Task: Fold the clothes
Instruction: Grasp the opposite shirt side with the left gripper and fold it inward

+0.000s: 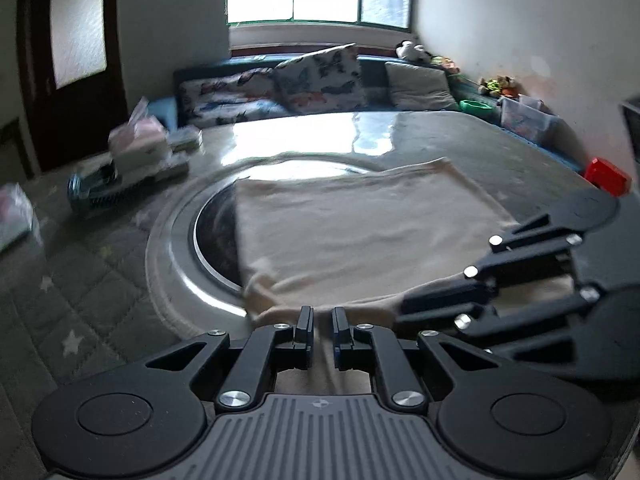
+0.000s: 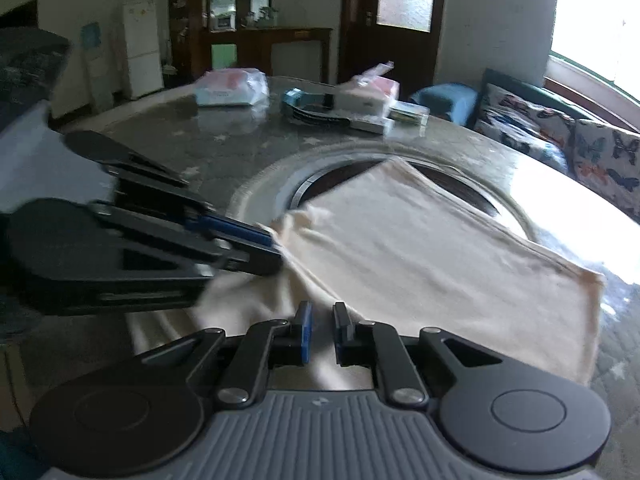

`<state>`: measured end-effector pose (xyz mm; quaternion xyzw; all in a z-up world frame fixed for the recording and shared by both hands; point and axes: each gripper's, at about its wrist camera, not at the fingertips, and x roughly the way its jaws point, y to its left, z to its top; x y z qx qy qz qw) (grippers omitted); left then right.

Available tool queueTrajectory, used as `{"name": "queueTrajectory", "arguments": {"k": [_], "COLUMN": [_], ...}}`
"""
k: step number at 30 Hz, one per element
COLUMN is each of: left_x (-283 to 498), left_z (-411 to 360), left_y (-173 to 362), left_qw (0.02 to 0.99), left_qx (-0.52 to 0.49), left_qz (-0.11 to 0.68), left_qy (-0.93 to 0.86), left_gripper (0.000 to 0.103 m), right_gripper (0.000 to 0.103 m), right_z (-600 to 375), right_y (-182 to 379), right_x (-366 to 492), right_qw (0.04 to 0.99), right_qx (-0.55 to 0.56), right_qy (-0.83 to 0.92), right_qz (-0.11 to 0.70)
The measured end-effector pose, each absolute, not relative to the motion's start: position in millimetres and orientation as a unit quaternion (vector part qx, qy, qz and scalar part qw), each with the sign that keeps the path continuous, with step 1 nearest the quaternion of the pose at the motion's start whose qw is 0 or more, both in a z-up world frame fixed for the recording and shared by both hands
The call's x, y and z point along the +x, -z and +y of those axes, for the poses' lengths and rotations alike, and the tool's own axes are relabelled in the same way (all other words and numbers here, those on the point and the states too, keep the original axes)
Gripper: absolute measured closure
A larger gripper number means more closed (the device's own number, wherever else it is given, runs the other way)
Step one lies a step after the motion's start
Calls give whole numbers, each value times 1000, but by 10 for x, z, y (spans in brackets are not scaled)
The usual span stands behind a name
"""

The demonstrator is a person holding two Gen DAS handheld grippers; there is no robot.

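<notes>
Cloth, a cream garment, lies across the centre of both frames, spread over a round glass turntable on a table. At the lower edge, the left gripper and right gripper each pinch its near hem between 2 nearly closed jaws. Judgement: lifting both corners evenly, taut, would give a square fold.

Soft matt cloth garment, glossy tabletop

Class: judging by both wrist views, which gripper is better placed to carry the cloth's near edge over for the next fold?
Neither clearly: left gripper and right gripper both pinch the beige cloth along its near edge.
</notes>
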<state>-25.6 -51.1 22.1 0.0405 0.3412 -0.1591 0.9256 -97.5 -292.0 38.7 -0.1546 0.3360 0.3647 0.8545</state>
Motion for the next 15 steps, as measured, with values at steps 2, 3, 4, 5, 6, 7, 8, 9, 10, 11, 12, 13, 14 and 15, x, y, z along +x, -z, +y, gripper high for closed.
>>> {"name": "queueTrajectory", "arguments": {"k": [2, 3, 4, 5, 6, 7, 8, 9, 10, 11, 12, 13, 14, 15], "left_x": [-268, -274, -280, -284, -285, -286, -293, -305, -322, -342, -359, -372, -386, -400], "left_z": [-479, -480, -481, -478, -472, -465, -462, -462, -468, -484, -513, -548, -583, -618], "left_y": [-215, -216, -218, -225, -237, -248, -266, -289, -316, -342, -350, -347, -343, -339], "left_qw": [926, 927, 927, 927, 928, 929, 930, 931, 932, 933, 932, 931, 930, 928], "left_qx": [37, 39, 41, 42, 41, 41, 39, 37, 35, 33, 35, 39, 44, 48], "left_qz": [339, 338, 336, 335, 334, 333, 330, 327, 323, 320, 318, 319, 319, 319], "left_qy": [161, 162, 162, 161, 160, 159, 158, 158, 158, 161, 167, 174, 180, 187], "left_gripper": [90, 90, 90, 90, 90, 89, 89, 89, 89, 89, 89, 89, 89, 89], "right_gripper": [92, 92, 92, 92, 92, 92, 92, 92, 92, 92, 92, 92, 91, 90], "right_z": [-2858, -2859, -2875, -2891, -2926, -2977, -3027, -3070, -3097, -3113, -3129, -3145, -3140, -3115], "right_y": [-384, -397, -416, -435, -455, -474, -484, -482, -473, -458, -443, -429, -412, -399], "right_x": [-1036, -1066, -1091, -1115, -1134, -1148, -1161, -1169, -1181, -1199, -1217, -1234, -1263, -1297], "right_qw": [848, 847, 847, 848, 850, 854, 857, 859, 859, 858, 858, 857, 855, 853], "right_qx": [-158, -159, -157, -156, -155, -156, -158, -160, -161, -163, -165, -167, -167, -164], "right_qy": [-380, -385, -387, -389, -385, -375, -364, -357, -354, -352, -350, -348, -350, -357], "right_qz": [333, 330, 328, 325, 325, 326, 327, 331, 334, 336, 339, 342, 343, 343]}}
